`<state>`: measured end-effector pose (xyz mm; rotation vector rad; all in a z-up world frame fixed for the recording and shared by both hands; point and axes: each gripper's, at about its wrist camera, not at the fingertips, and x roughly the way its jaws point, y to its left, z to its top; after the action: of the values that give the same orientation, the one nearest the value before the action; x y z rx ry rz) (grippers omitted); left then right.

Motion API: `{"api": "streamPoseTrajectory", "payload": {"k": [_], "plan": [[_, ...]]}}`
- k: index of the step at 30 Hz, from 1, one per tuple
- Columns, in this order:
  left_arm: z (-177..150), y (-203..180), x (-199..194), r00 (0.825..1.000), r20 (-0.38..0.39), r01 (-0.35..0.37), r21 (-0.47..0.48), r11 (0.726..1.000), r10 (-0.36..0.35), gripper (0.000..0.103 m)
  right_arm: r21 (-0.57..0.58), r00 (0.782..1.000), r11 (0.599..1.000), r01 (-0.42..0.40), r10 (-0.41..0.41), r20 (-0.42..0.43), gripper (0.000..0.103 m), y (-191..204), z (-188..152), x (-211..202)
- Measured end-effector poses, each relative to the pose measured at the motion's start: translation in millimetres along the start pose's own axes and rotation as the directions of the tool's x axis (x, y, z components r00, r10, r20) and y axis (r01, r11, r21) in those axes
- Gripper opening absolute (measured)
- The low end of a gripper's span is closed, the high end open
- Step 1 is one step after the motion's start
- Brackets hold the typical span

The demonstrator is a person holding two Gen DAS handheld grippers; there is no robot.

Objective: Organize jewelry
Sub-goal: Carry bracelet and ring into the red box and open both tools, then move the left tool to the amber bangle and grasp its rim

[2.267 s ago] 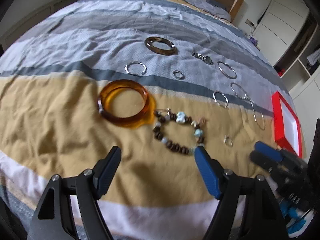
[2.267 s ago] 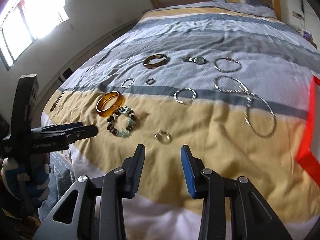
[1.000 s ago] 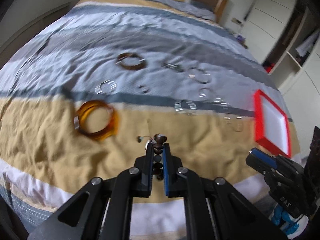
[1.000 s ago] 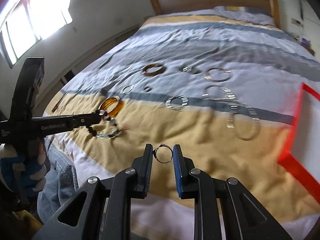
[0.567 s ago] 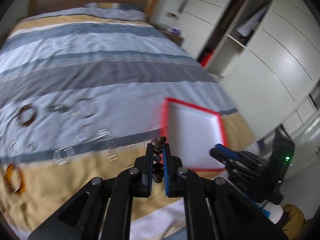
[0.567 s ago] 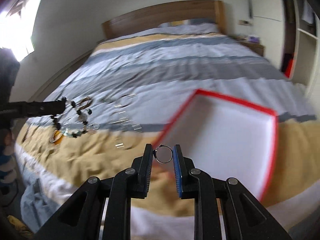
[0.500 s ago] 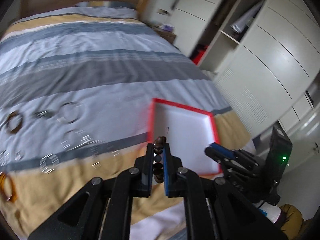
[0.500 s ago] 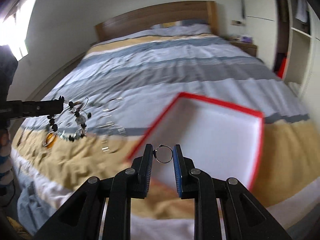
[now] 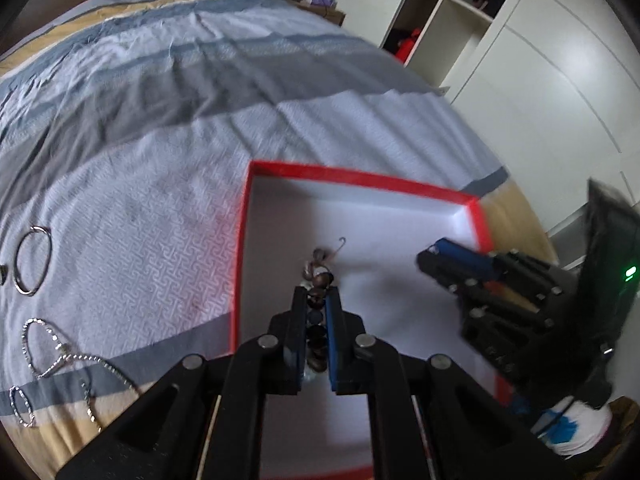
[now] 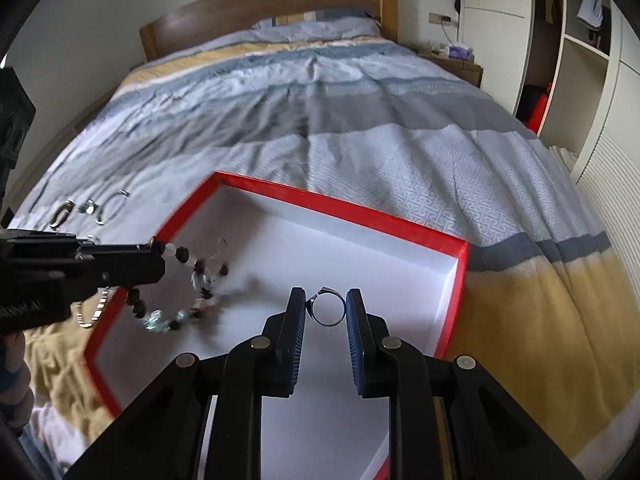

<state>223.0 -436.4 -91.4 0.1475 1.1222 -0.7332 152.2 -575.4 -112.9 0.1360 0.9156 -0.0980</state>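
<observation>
Beads, brown and pale, dangle from the clamped left gripper point(image 10: 158, 258) as a bracelet point(image 10: 176, 284) (right view only); right gripper point(image 10: 326, 312) jaws pinch a ring point(image 10: 328, 311).

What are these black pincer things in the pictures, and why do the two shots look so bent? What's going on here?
There is no robot here. A person holds a hand-held gripper in each hand, and each carries a wide-angle camera looking along its fingers, which bends the picture. One view is from the left gripper, the other from the right gripper; each view also shows the other gripper off to the side. Both hover over a red-rimmed tray with a white floor, lying on a striped bedspread. The left gripper is shut on a beaded bracelet, which dangles over the tray. The right gripper is shut on a small metal ring. Several silver bangles remain on the bedspread.
</observation>
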Motion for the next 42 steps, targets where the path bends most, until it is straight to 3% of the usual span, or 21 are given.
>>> {"api": "streamPoseTrajectory", "payload": {"k": [7, 16, 24, 27, 31, 33, 36, 42], "plan": [[-11.8, 14.5, 16.5, 1.000, 0.018, -0.009, -0.013, 1.000, 0.009, 0.008, -0.040, 1.000, 0.999, -0.011, 0.010, -0.018, 0.022, -2.3, 2.4, 18.1], [-31.5, 31.3, 9.4, 0.996, 0.053, -0.064, -0.122, 0.991, 0.071, 0.009, -0.187, 0.998, 0.981, -0.051, 0.043, -0.043, 0.024, 14.9, 13.6, 37.9], [-33.9, 33.0, 6.7, 0.995, 0.050, -0.075, -0.103, 0.992, 0.081, 0.010, -0.262, 0.998, 0.964, -0.053, 0.040, -0.054, 0.030, 27.4, 16.9, 38.1], [-32.3, 32.0, 7.2, 0.996, 0.043, -0.071, -0.093, 0.993, 0.076, 0.010, -0.246, 0.999, 0.968, -0.043, 0.037, -0.030, 0.040, 26.2, 18.3, 27.1], [-31.9, 32.9, 1.6, 0.999, 0.032, -0.040, -0.092, 0.995, 0.044, 0.011, -0.227, 1.000, 0.974, -0.016, 0.018, 0.007, 0.041, 20.0, 18.1, 2.4], [-34.1, 30.3, -6.4, 0.998, 0.038, -0.040, -0.081, 0.996, 0.044, 0.026, -0.210, 1.000, 0.978, -0.002, 0.008, 0.029, 0.041, 15.0, 16.2, -14.5], [-38.0, 22.7, -18.6, 0.999, 0.036, -0.028, -0.057, 0.998, 0.030, 0.037, -0.177, 0.998, 0.984, 0.023, -0.013, 0.058, 0.042, 6.9, 11.7, -46.4], [-52.1, 11.4, -59.2, 0.999, 0.041, -0.021, -0.009, 1.000, 0.022, 0.040, -0.136, 0.996, 0.990, 0.044, -0.034, 0.079, 0.045, 11.3, -5.0, -97.9]]}}
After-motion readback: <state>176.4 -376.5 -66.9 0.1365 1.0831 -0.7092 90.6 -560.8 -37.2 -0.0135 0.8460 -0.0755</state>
